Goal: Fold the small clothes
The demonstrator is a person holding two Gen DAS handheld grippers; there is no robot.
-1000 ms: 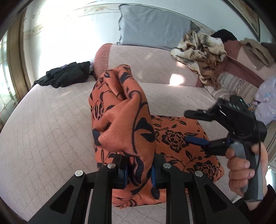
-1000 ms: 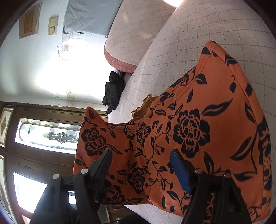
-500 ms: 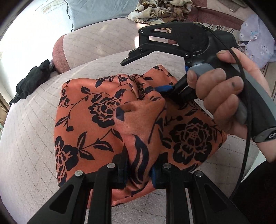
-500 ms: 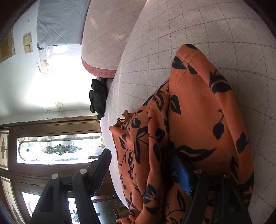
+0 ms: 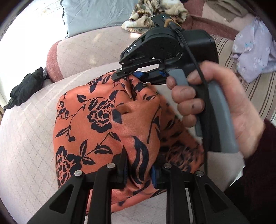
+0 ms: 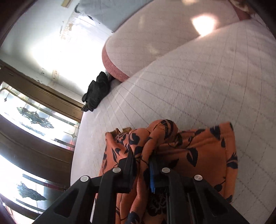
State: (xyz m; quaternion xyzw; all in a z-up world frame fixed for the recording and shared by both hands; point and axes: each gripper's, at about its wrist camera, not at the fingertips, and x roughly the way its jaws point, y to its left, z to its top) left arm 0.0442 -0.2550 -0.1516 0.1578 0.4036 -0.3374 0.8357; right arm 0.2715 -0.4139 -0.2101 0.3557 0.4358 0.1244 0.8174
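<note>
An orange garment with dark navy flowers [image 5: 96,120] lies bunched on the quilted pink sofa seat [image 5: 25,137]. My left gripper [image 5: 138,170] is shut on a fold of it at the near edge. My right gripper [image 5: 131,73], held in a hand, is shut on the garment's far edge. In the right wrist view the right gripper [image 6: 142,165] pinches a ridge of the same orange cloth [image 6: 207,151], which drapes on the seat to the right.
A black garment [image 5: 25,87] lies at the seat's far left, also in the right wrist view [image 6: 97,91]. A grey pillow [image 5: 96,15], a patterned cloth heap [image 5: 155,12] and a lilac cloth [image 5: 253,51] lie behind. A glazed wooden door [image 6: 34,120] stands left.
The right gripper has closed from open onto the garment's far edge. The left gripper has brought its held fold down from upright onto the seat, and the two grippers are now close together.
</note>
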